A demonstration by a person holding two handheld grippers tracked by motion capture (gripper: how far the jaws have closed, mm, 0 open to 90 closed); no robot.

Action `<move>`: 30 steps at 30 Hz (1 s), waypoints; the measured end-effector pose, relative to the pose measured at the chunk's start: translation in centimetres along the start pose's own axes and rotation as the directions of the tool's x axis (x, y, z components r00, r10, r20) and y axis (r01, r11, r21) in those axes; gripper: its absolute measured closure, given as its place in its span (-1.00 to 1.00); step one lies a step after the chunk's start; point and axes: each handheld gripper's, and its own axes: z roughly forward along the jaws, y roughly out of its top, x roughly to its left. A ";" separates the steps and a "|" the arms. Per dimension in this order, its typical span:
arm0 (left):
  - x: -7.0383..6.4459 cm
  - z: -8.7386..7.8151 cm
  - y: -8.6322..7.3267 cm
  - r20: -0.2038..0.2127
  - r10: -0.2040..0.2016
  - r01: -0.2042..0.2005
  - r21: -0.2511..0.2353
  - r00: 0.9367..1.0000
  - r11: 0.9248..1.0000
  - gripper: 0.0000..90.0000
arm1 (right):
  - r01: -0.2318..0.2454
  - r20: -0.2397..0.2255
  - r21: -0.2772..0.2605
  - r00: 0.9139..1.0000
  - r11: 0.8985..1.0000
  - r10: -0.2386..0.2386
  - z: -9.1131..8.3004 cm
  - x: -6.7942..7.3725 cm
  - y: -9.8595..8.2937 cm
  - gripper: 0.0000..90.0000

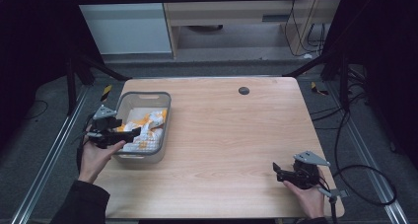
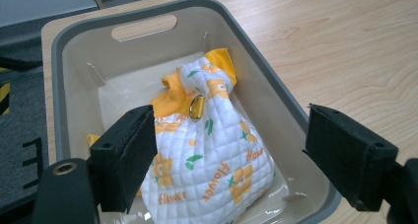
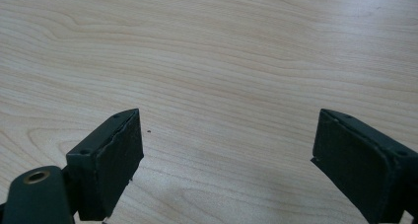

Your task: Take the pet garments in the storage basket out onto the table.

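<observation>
A grey plastic bin point(image 1: 165, 101) stands at the table's left side, and its rim point(image 2: 64, 31) fills much of the left gripper view. Inside lies a white quilted cloth bag point(image 2: 212, 155) with orange flowers and orange lining, seen from above as a bundle point(image 1: 143, 130). My left gripper point(image 1: 120, 133) hangs over the bin's near left corner, open, its jaws point(image 2: 226, 160) wide apart on either side of the bag without touching it. My right gripper point(image 1: 276, 170) hovers open low over bare wood point(image 3: 226, 150) near the table's front right, nothing between its jaws.
The wooden table point(image 1: 231, 130) has a dark round grommet point(image 1: 243, 90) near its far edge. Black cables point(image 1: 365, 179) trail off the right side onto the floor. Metal frame rails point(image 1: 44, 160) run along the left.
</observation>
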 end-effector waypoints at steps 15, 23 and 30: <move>1.1 2.1 1.2 -0.005 0.011 -0.010 0.110 1.000 0.994 -0.57 | 0.008 -0.007 0.005 1.000 1.000 -0.008 0.1 0.1 0.0 -0.74; 1.3 3.2 1.3 0.005 0.011 -0.012 0.162 1.000 0.987 -0.57 | 0.008 -0.008 0.009 1.000 1.000 -0.008 0.1 0.1 0.0 -0.74; 1.2 4.3 1.4 0.011 0.009 -0.011 0.194 1.000 0.981 -0.54 | 0.010 -0.011 0.013 1.000 1.000 -0.010 0.2 0.1 0.0 -0.74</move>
